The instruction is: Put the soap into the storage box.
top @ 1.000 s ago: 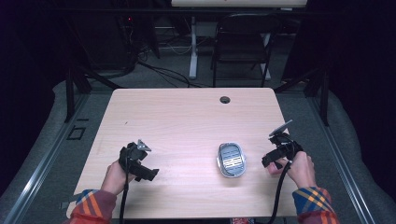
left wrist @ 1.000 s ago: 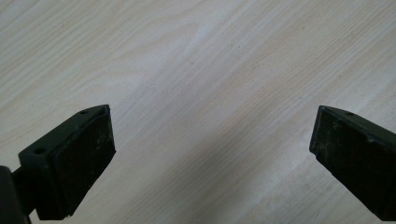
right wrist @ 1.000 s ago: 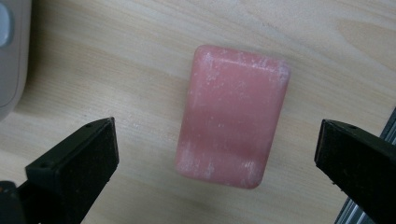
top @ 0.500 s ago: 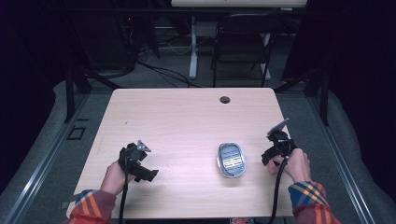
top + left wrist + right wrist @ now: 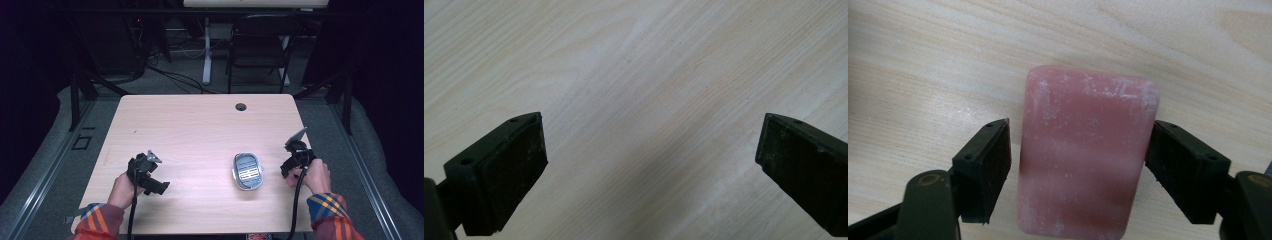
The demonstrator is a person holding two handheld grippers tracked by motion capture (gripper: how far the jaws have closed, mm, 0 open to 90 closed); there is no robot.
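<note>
A pink bar of soap (image 5: 1085,160) lies flat on the wooden table (image 5: 200,130), between the jaws of my right gripper (image 5: 1079,167). These jaws have just been closing. The right pad (image 5: 1178,170) sits at the soap's edge, while a thin gap remains at the left pad (image 5: 993,165). In the high view the right gripper (image 5: 291,162) is near the table's right edge, just right of a silver oval soap dish (image 5: 247,171). My left gripper (image 5: 159,186) rests at the front left, open, with bare wood between its pads (image 5: 514,170).
A round cable hole (image 5: 241,107) sits near the table's far edge. A dark chair (image 5: 257,45) and a desk leg (image 5: 206,50) stand behind the table. Cables trail from both grippers toward the front edge.
The right hand has edged slightly to the left, toward the dish. The left hand has stayed where it was.
</note>
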